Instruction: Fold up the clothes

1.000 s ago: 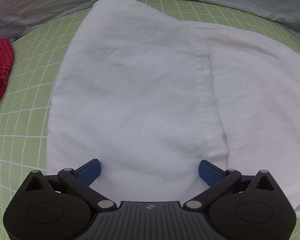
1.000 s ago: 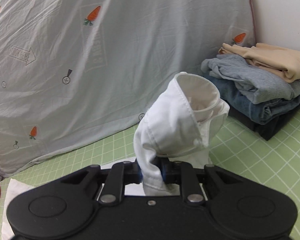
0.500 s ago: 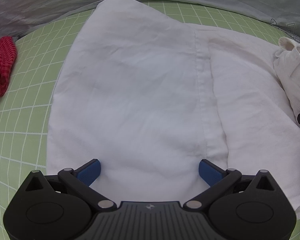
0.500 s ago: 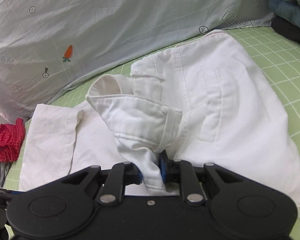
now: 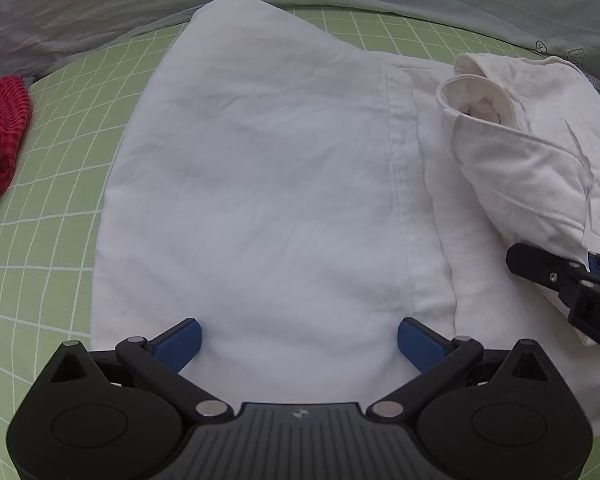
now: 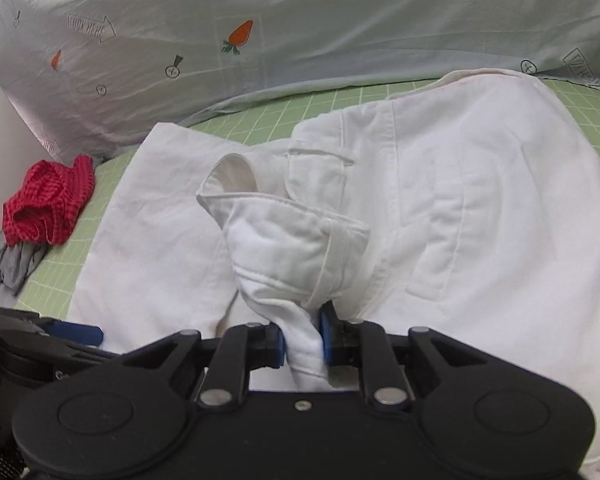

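The right black two-finger gripper (image 6: 303, 344) has its blue ribbed pads nearly together, pinching a bunched fold of the white cotton trousers (image 6: 460, 216) by the stitched waistband end. That thick, double-seamed band (image 6: 296, 236) rises from the jaws as a rolled, open tube and leans over the flat cloth. The left black gripper (image 5: 298, 340) stands wide open above the near edge of the same trousers (image 5: 260, 184), its 2 blue textured pads (image 5: 178, 344) well apart with nothing between them; whether they touch the cloth cannot be told. The trousers lie spread on a light green mat with a white grid (image 5: 40, 240), smooth with faint creases, a long seam running down the flat panel. A crumpled red knitted cloth (image 6: 48, 208) sits at the mat's left edge, apart from the trousers. Behind, a pale grey-green sheet printed with orange carrots (image 6: 240, 36) hangs in soft wrinkles.

Compared with 1 second ago, the right gripper has carried the waistband down from in front of the sheet to over the spread leg, and it now shows at the right of the left view. The left gripper has barely shifted.
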`<state>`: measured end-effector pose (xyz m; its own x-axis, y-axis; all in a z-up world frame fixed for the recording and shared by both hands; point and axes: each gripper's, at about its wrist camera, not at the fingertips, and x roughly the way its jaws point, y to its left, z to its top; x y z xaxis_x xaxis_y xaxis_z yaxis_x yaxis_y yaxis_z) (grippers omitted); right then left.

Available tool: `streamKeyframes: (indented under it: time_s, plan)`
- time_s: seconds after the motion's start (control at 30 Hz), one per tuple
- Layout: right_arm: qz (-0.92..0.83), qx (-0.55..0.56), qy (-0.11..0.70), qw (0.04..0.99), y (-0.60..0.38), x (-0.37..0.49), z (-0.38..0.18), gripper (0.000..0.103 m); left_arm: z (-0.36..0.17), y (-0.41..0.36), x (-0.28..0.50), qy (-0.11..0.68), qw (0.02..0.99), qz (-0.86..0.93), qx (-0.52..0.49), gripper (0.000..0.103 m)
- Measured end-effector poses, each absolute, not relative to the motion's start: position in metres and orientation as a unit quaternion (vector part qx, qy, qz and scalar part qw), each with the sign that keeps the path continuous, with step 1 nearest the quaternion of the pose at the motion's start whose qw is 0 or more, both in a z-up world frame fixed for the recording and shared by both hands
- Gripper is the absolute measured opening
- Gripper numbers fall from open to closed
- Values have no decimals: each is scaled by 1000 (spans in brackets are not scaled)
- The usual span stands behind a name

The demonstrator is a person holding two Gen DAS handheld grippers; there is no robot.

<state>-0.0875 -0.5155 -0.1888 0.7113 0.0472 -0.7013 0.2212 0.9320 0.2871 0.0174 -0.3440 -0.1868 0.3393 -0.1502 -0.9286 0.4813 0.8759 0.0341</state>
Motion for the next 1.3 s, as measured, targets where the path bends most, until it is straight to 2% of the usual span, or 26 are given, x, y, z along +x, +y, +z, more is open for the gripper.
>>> streamKeyframes:
  time_s: [0.1, 0.13, 0.17, 0.4, 0.63, 0.73, 0.8, 1.0, 1.03, 1.07, 1.13, 1.3]
  plan:
    - [-44, 204, 387, 898, -516, -90, -183, 34, -185, -342, 15, 539, 805, -198, 153, 103]
    - [-41, 226, 383, 895, -519, -92, -180, 43, -184, -340, 14, 539, 804, -199, 152, 103]
    - [-42, 238, 377, 894, -520, -96, -177, 48, -184, -339, 13, 540, 803, -199, 153, 103]
    - [-97, 247, 301, 916, -534, -124, -148, 52, -183, -342, 12, 540, 804, -200, 151, 103]
    - [-92, 200, 359, 907, -529, -86, -176, 51, -183, -348, 15, 541, 803, -199, 150, 103]
    - [-88, 126, 382, 911, -506, -72, -186, 66, -184, -349, 18, 542, 803, -199, 150, 103]
    - [-89, 98, 387, 913, -498, -68, -189, 67, -184, -349, 19, 543, 802, -199, 150, 103]
    - [-64, 172, 377, 908, -528, -85, -177, 67, -182, -354, 25, 547, 800, -193, 152, 103]
    - [-67, 181, 370, 909, -532, -91, -173, 72, -180, -355, 26, 547, 801, -192, 151, 103]
    - [-75, 187, 359, 912, -537, -97, -167, 83, -176, -357, 27, 547, 802, -192, 145, 103]
    - [-98, 190, 334, 918, -547, -112, -155, 93, -169, -360, 29, 547, 804, -192, 133, 103]
    - [-185, 190, 304, 915, -589, -138, -146, 99, -137, -364, 35, 515, 826, -216, 78, 103]
